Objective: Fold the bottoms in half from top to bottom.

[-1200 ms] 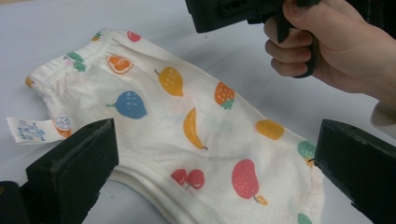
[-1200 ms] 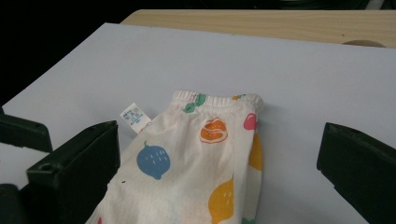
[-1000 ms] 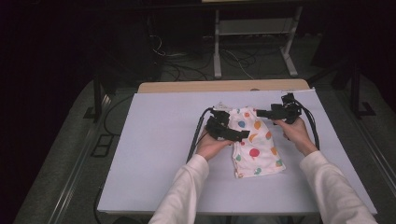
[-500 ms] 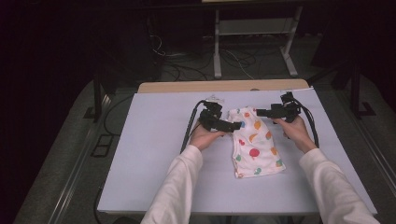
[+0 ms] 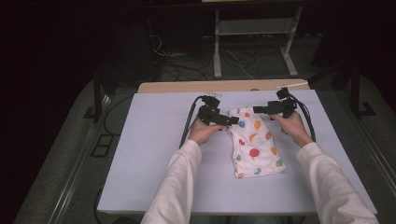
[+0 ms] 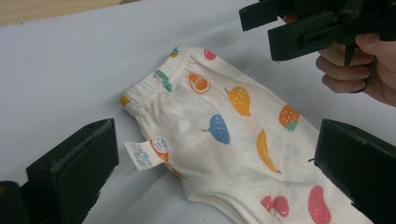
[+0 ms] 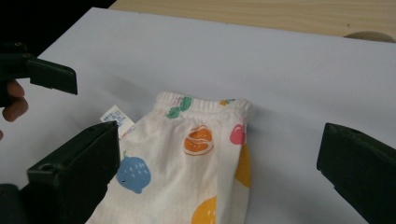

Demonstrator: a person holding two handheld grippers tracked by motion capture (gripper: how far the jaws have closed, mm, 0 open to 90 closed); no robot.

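White fruit-print shorts point(image 5: 255, 143) lie lengthwise, waistband toward the table's far edge.

Table point(image 5: 154, 154) topped with a pale lilac sheet; bare wooden strip point(image 5: 187, 87) along the far edge. Folded on the sheet, white shorts point(image 5: 254, 142) printed with coloured fruit, lying flat, elastic waistband toward the far edge. Seen between the spread jaws in the left gripper view, with a small white label point(image 6: 140, 155) sticking out of the side seam close to the left-hand jaw. Waistband likewise framed between the spread jaws in the right gripper view, sheet showing on both sides.
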